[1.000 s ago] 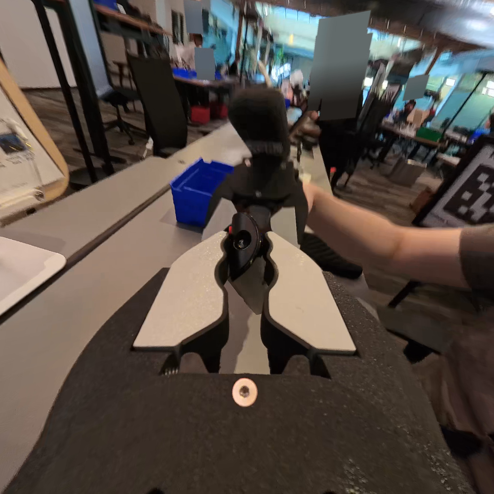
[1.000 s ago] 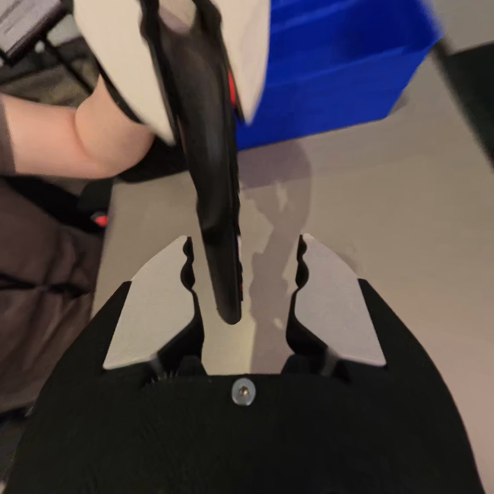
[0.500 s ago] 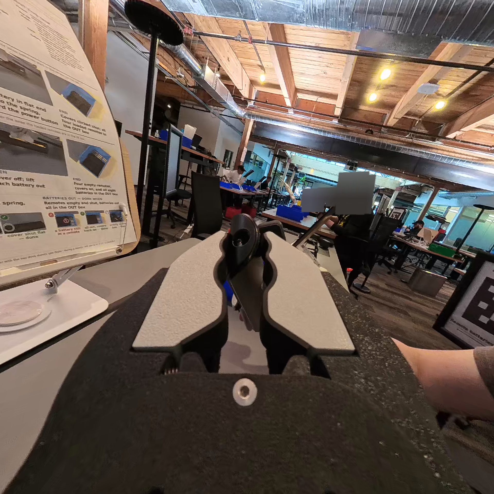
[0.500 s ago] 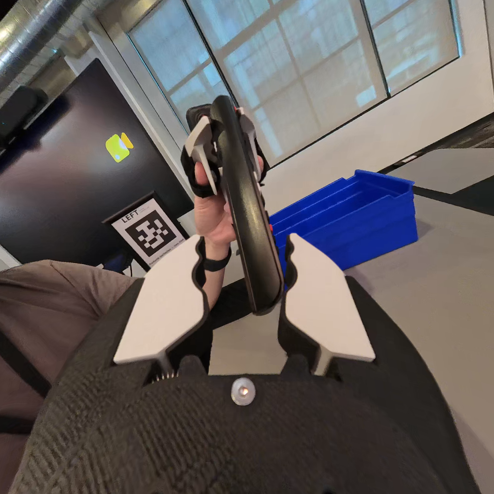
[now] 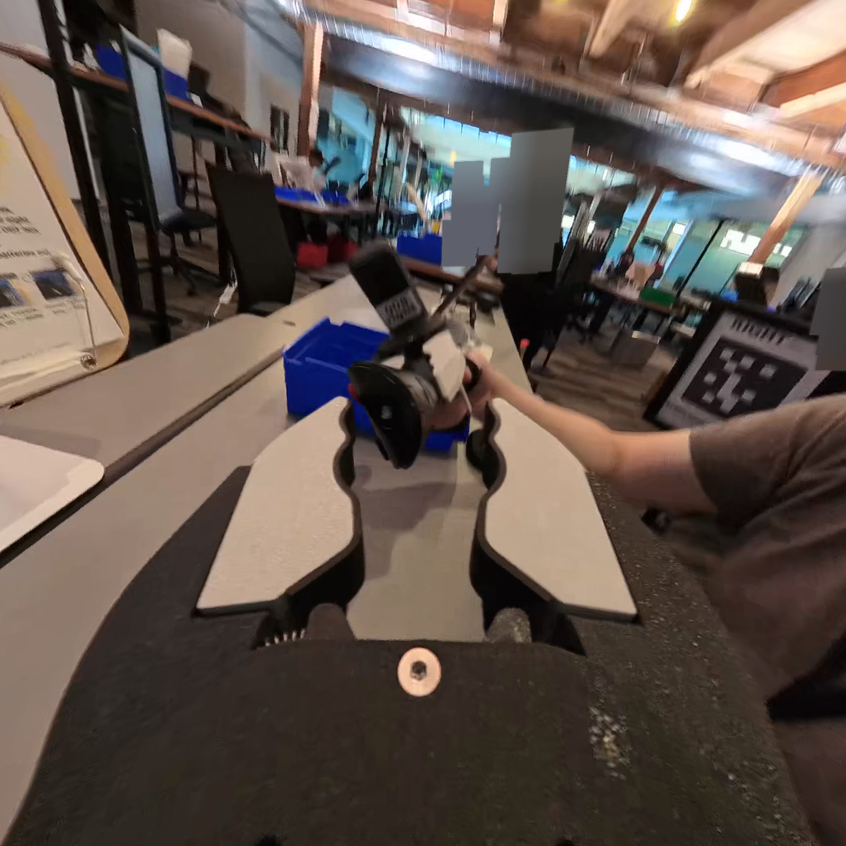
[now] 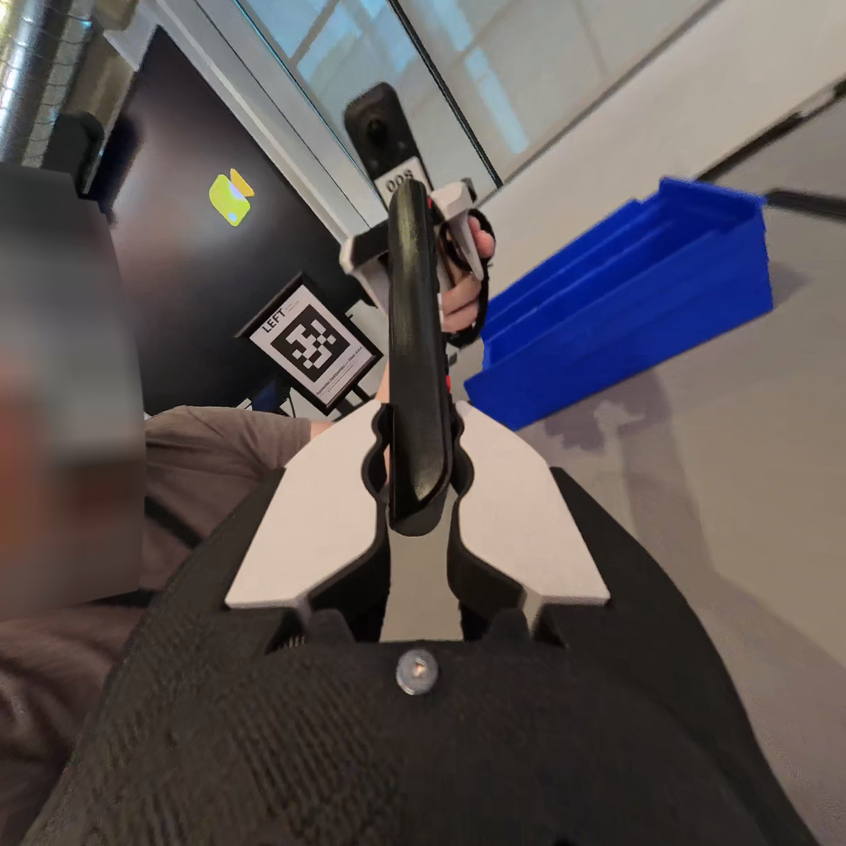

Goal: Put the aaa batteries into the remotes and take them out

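My right gripper (image 6: 423, 412) is shut on the near end of a black remote (image 6: 414, 343), held edge-on above the grey table (image 6: 686, 526); both pads press its sides. The remote's far end lies between the white fingers (image 6: 453, 206) of my left gripper, which stand apart from it. In the left wrist view my left gripper (image 5: 419, 407) is open, and its pads touch nothing. The remote (image 5: 393, 412) hangs just past its fingertips, held by the right gripper (image 5: 439, 371). No batteries are in view.
A blue bin (image 5: 320, 366) stands on the table beyond the grippers; it also shows in the right wrist view (image 6: 641, 297). An instruction board (image 5: 36, 274) and a white base (image 5: 36, 485) are at the left. A framed marker sign (image 6: 316, 348) and a black screen (image 6: 183, 229) stand behind.
The remote has passed from my left gripper to my right. The right pads came together on its near end, then the left jaws opened off its far end.
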### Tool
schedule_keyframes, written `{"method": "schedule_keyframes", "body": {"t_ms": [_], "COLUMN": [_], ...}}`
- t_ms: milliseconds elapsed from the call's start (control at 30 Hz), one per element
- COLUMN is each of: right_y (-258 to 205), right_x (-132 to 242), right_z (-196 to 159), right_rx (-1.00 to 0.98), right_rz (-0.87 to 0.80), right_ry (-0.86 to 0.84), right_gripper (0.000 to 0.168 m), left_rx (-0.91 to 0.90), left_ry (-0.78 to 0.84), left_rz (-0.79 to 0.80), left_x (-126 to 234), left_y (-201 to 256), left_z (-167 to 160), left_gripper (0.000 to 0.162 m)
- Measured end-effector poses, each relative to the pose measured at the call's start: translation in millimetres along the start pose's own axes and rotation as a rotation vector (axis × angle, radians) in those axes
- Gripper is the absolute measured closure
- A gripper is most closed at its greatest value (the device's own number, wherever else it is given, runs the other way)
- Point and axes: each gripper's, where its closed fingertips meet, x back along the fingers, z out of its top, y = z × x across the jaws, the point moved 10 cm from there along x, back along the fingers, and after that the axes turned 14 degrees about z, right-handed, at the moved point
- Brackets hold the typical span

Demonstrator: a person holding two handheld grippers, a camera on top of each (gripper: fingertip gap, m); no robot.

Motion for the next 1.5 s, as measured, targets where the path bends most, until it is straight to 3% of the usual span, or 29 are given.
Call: {"method": "schedule_keyframes", "body": {"t_ms": [167,433,700,867,967,1500], "right_y": [-11,-11,6,11,11,7], "right_x": [15,22,32,34,35,34], "right_z": [5,4,0,0,0,-1], "right_rx": [-0.054,-0.097,-0.129,-0.142,-0.132,-0.107], "right_rz": [-0.047,-0.060,-0.034,0.005,-0.007,-0.056], "right_ry": [-0.095,-0.143,-0.029,0.050,0.044,0.011], "right_gripper": [0.144,0.144,0.145,0.145,0.145,0.144], "left_rx": [-0.140,-0.116,-0.099,-0.083,-0.085,-0.058], "left_ry": [-0.165,-0.236,-0.226,-0.168,-0.139,-0.176], "left_rz": [0.050,-0.012,0.013,0.063,0.067,0.072], "left_x": [-24,-48,-62,-68,-69,-71], "left_y": [8,8,6,3,3,2], "left_z": [-17,-36,-47,-50,-52,-56], "left_gripper": [0.106,0.116,0.106,0.110,0.126,0.125]}}
